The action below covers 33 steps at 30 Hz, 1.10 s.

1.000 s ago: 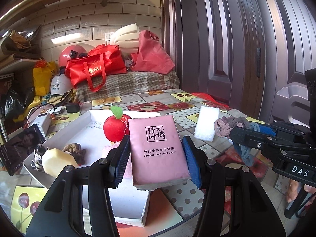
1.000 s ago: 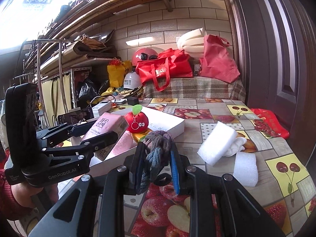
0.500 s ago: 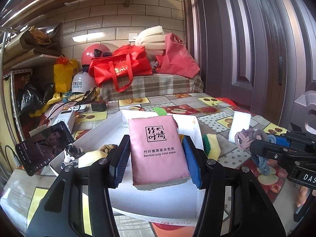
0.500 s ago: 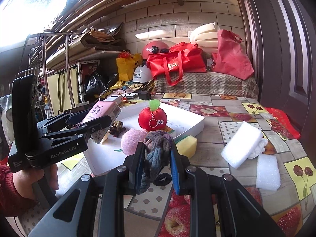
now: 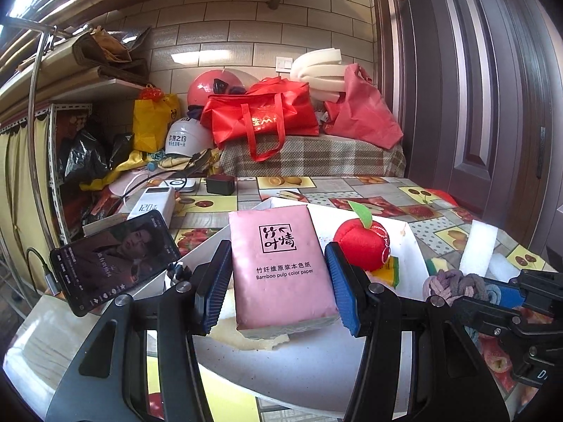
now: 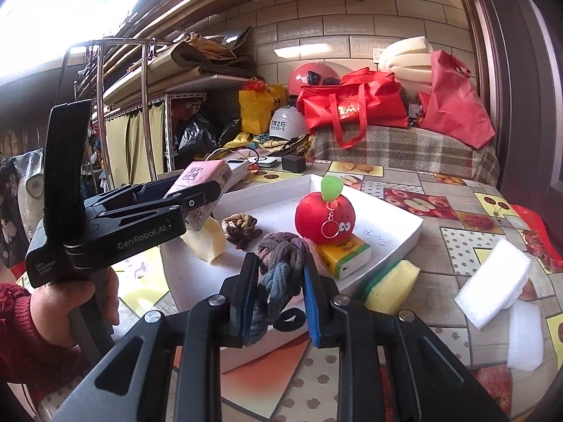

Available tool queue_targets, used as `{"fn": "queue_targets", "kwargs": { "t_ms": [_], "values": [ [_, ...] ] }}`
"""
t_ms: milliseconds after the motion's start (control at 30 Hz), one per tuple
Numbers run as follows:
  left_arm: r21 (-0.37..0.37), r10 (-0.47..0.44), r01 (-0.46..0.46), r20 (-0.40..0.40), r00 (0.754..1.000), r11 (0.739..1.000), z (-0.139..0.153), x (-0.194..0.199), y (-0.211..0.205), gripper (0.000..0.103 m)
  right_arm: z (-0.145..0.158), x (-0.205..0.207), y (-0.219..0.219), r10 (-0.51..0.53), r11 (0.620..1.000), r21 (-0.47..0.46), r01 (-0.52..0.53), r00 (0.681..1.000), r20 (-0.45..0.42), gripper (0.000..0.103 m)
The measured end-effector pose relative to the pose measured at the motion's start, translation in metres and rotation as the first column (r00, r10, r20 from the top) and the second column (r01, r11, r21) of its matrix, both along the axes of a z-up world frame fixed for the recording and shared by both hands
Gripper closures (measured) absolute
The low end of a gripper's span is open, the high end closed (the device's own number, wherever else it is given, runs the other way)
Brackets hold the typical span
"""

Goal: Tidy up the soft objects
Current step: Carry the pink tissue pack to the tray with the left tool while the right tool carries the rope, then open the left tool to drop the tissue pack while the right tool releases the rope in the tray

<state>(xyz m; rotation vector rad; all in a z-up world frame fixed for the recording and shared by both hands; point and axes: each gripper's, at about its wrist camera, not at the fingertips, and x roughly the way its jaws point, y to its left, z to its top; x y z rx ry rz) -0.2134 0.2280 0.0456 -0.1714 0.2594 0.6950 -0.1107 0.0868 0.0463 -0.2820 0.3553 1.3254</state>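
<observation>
Left wrist view: the left hand-held gripper (image 5: pixel 278 281) is clamped on a pink tissue pack (image 5: pixel 281 263), its blue pads pressing both long sides, and holds it above the near left part of the white tray (image 5: pixel 352 362). Under the pack's near edge a pale yellow foam piece (image 5: pixel 246 334) peeks out. A plush red apple (image 5: pixel 364 242) sits further back in the tray. At the right edge, the right hand-held gripper (image 5: pixel 492 295) carries a braided knot of yarn (image 5: pixel 454 283).

To set the pack down well, I would lower it until its underside meets bare tray floor, clear of the foam, then release; dropped from height or onto the foam, it would likely tip.

Right wrist view: the right gripper (image 6: pixel 278 295) is clenched on the braided yarn knot (image 6: pixel 278 267), held just in front of the tray's (image 6: pixel 404 235) near rim. Inside the tray lie a second, brownish knot (image 6: pixel 241 228), the foam piece (image 6: pixel 207 242) beneath the left gripper (image 6: pixel 197 197), and the apple (image 6: pixel 325 218) resting on a yellow tissue packet (image 6: pixel 343 253). A green and yellow sponge (image 6: pixel 390 285) touches the tray's outer wall; white foam blocks (image 6: pixel 492 292) lie on the table (image 6: pixel 457 239) further right.

The open floor between the brownish knot and the apple looks the best spot for the yarn. The two grippers are close, so one should go first.
</observation>
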Motion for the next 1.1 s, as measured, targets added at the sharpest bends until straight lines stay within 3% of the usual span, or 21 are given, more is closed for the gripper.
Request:
{"fn": "queue_targets", "kwargs": {
  "t_ms": [200, 367, 533, 667, 767, 1100],
  "values": [
    [-0.051, 0.027, -0.026, 0.013, 1.0, 0.998, -0.002, -0.005, 0.017, 0.05, -0.012, -0.008, 0.044, 0.131, 0.98, -0.152, -0.131, 0.991, -0.009, 0.079],
    [-0.043, 0.011, -0.011, -0.004, 1.0, 0.999, -0.003, -0.001, 0.016, 0.05, -0.02, 0.001, 0.074, 0.115, 0.967, -0.23, -0.113, 0.993, -0.002, 0.079],
    [-0.027, -0.008, 0.008, -0.03, 1.0, 1.0, -0.003, 0.008, 0.016, 0.05, -0.017, 0.029, 0.091, -0.006, 0.977, -0.211, 0.009, 1.0, 0.014, 0.079],
    [-0.02, -0.032, 0.031, -0.049, 0.998, 0.999, -0.003, 0.02, 0.02, 0.05, -0.012, 0.053, 0.092, -0.103, 0.984, -0.151, 0.093, 0.993, -0.06, 0.079],
    [-0.015, -0.053, 0.052, -0.08, 0.995, 0.999, -0.003, 0.037, 0.027, 0.05, -0.011, 0.056, 0.089, -0.109, 0.987, -0.127, 0.094, 0.988, -0.113, 0.079],
    [-0.1, -0.059, 0.051, -0.072, 0.996, 0.994, -0.006, 0.048, 0.05, 0.05, -0.009, 0.052, 0.091, -0.104, 0.989, -0.117, 0.093, 0.99, -0.096, 0.078]
  ]
}}
